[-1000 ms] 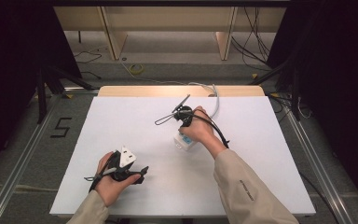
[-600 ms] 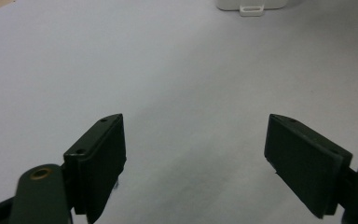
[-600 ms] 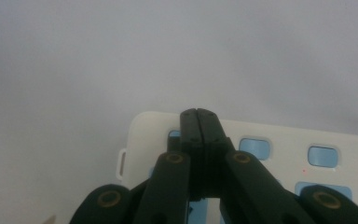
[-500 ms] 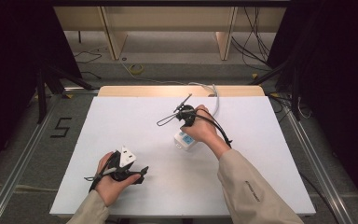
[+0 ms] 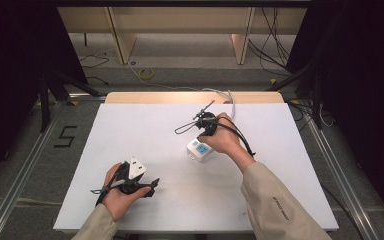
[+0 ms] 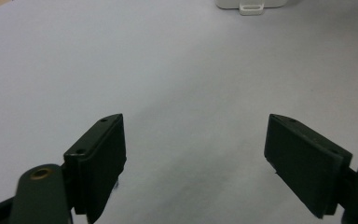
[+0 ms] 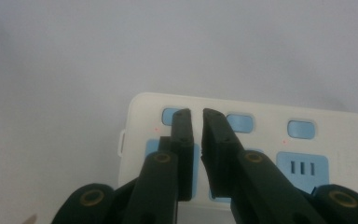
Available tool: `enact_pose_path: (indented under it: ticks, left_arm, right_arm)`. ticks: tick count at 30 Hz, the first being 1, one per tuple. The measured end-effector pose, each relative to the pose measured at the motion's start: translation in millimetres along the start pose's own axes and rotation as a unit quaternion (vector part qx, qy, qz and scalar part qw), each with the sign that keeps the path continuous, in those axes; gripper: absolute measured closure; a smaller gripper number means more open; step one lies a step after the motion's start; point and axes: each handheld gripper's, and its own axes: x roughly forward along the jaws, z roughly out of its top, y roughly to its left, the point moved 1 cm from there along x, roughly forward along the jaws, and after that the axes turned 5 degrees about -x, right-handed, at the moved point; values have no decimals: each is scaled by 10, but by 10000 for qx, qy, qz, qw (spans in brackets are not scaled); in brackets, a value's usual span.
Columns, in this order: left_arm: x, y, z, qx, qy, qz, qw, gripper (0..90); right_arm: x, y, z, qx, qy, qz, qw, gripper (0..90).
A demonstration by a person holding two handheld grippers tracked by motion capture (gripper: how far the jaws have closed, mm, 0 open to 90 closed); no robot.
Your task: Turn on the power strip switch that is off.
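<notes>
A white power strip (image 5: 199,149) with blue switches and blue sockets lies near the middle of the table. My right gripper (image 5: 204,138) is held just over it, pointing down. In the right gripper view its jaws stand nearly together with nothing between them, and the right gripper (image 7: 196,115) tips sit at the row of blue switches on the strip (image 7: 349,140). Whether they touch a switch I cannot tell. My left gripper (image 5: 151,186) rests low at the near left, open and empty. The left gripper (image 6: 196,140) looks across bare table toward the strip (image 6: 251,4).
The white table top (image 5: 130,130) has a wooden strip (image 5: 180,97) along its far edge. A white cable (image 5: 230,97) runs off the far side behind the right hand. Metal rails (image 5: 25,170) and floor cables surround the table.
The right hand has edged very slightly to the right over the power strip. The left hand and its gripper have stayed where they were.
</notes>
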Motion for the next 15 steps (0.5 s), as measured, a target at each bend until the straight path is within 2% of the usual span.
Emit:
enact_pose_path:
  ticks: [8, 15]
  left_arm:
    - [-4, 6, -3, 9, 14, 5, 10000, 204]
    - [-7, 2, -2, 8, 13, 12, 10000, 204]
  right_arm:
    - [-96, -49, -159, 76, -119, -34, 9999, 792]
    - [-220, -80, -373, 172, -268, -58, 9995, 742]
